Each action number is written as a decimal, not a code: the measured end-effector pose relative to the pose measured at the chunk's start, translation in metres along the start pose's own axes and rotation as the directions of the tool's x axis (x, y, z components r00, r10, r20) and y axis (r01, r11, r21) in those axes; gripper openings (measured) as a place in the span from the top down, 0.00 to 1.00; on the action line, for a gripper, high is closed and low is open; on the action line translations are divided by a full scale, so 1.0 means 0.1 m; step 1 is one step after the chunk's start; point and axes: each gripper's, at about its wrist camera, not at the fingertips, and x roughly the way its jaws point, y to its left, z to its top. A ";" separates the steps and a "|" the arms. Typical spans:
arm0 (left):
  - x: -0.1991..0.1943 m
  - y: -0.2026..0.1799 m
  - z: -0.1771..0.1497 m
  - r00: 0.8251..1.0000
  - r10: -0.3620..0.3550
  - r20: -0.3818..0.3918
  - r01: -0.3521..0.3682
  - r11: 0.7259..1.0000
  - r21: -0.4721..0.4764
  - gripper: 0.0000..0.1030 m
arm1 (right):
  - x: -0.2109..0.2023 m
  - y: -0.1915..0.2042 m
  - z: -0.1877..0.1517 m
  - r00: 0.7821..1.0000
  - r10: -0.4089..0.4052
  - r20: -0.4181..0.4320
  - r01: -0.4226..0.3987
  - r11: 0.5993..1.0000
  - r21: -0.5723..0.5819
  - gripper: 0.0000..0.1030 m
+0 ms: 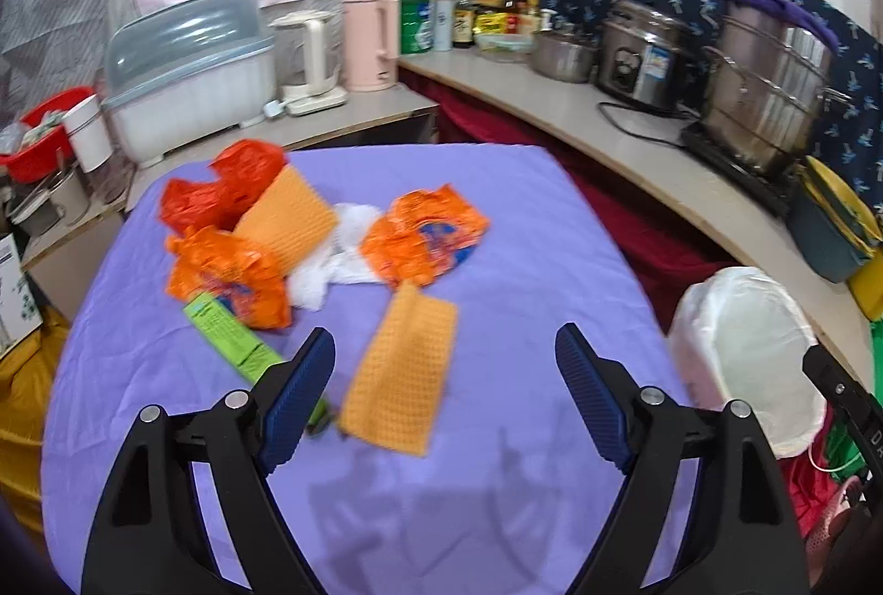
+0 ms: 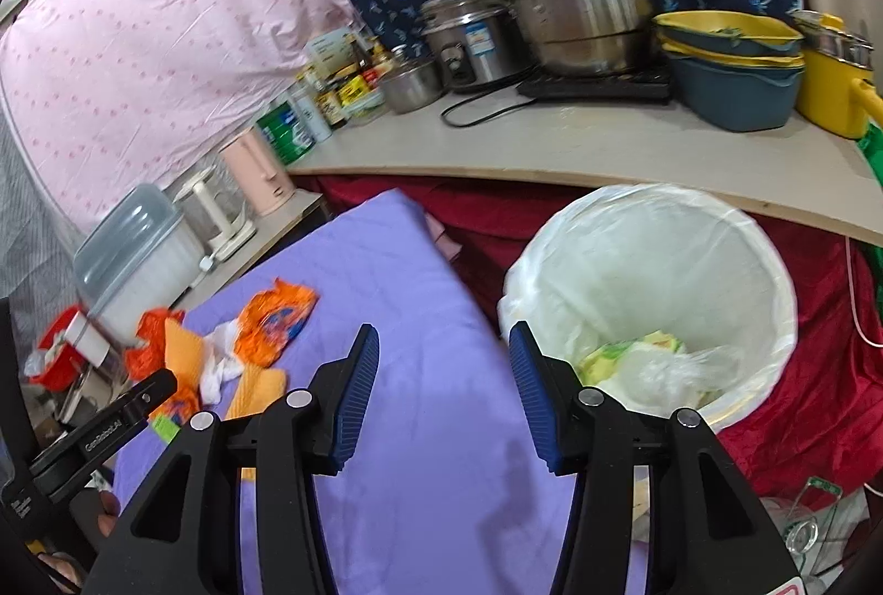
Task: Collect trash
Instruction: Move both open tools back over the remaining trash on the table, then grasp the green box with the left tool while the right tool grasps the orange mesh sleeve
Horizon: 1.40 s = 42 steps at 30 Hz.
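Over purple table (image 1: 524,219), both grippers empty, fingers spread wide.
Crumpled orange wrappers (image 1: 422,236) mid-table; lined bin (image 2: 651,264) beside its edge.

Two orange cloths (image 1: 398,368), three orange wrappers (image 1: 422,236).

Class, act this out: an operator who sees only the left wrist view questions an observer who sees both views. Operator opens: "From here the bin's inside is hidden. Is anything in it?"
Observer: Yes. The right wrist view looks down into the bin; crumpled clear plastic and a yellow-green wrapper lie at its bottom.
Operator: Is the right gripper holding anything?
Observer: No. The right gripper is open and empty, its left finger over the purple cloth and its right finger over the bin's near rim.
Operator: What stands past the steamer?
Observer: A yellow pot, beside stacked basins.
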 end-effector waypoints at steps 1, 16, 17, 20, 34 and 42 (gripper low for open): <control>0.02 0.09 -0.02 1.000 0.018 -0.003 -0.019 1.000 -0.010 0.24 | 0.03 0.05 -0.03 1.000 0.008 -0.009 -0.008 1.000 -0.006 0.53; 0.39 1.18 -0.09 0.976 0.169 -0.137 -0.194 0.961 -0.199 0.19 | 0.60 1.01 -0.54 0.982 0.103 -0.156 -0.121 0.987 -0.106 0.50; 0.41 1.21 -0.09 0.975 0.171 -0.142 -0.198 0.958 -0.205 0.19 | 0.63 1.05 -0.56 0.980 0.109 -0.165 -0.128 0.986 -0.111 0.50; 0.47 1.28 -0.07 0.971 0.175 -0.162 -0.209 0.953 -0.219 0.17 | 0.76 1.24 -0.68 0.972 0.124 -0.201 -0.151 0.980 -0.128 0.50; 0.88 1.41 -0.10 0.955 0.161 -0.247 -0.225 0.940 -0.255 0.15 | 1.29 1.57 -1.02 0.939 0.132 -0.319 -0.187 0.971 -0.151 0.50; 1.12 1.34 -0.13 0.936 0.177 -0.306 -0.256 0.936 -0.242 0.14 | 1.47 1.62 -1.15 0.921 0.134 -0.365 -0.199 0.969 -0.147 0.57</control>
